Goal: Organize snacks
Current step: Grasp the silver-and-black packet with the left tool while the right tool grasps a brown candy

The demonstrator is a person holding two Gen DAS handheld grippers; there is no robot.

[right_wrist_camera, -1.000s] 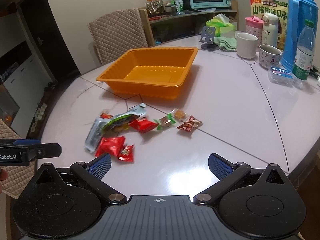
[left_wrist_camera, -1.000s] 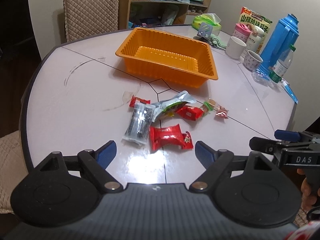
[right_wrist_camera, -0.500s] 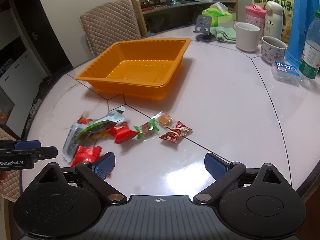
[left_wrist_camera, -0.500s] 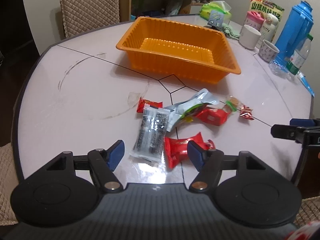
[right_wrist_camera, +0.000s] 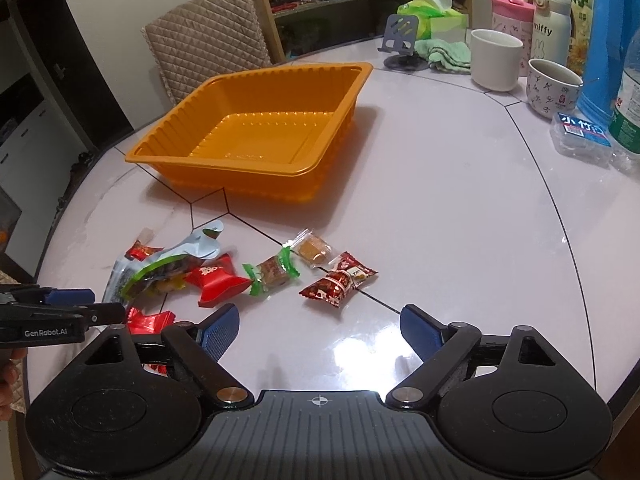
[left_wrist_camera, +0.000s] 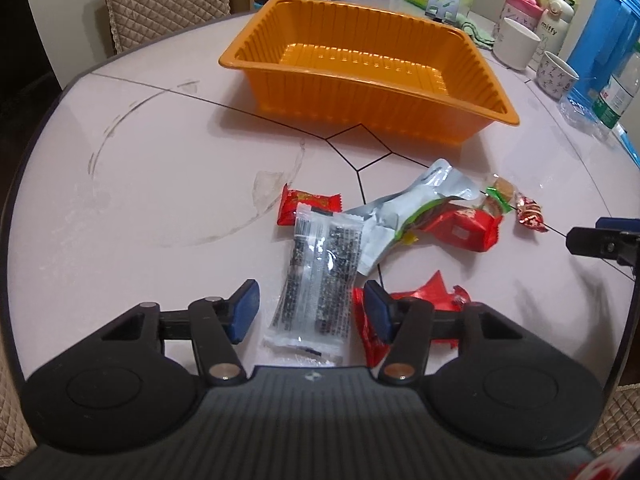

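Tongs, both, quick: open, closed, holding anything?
Left tongs: open, holding nothing, straddling the clear packet.
Right tongs: open, holding nothing.

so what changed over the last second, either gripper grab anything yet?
No grab. The left gripper advanced, open, and now straddles the clear black-speckled packet. The right gripper also moved closer to the snack pile, open. Snacks lie as before; the orange tray is still empty.
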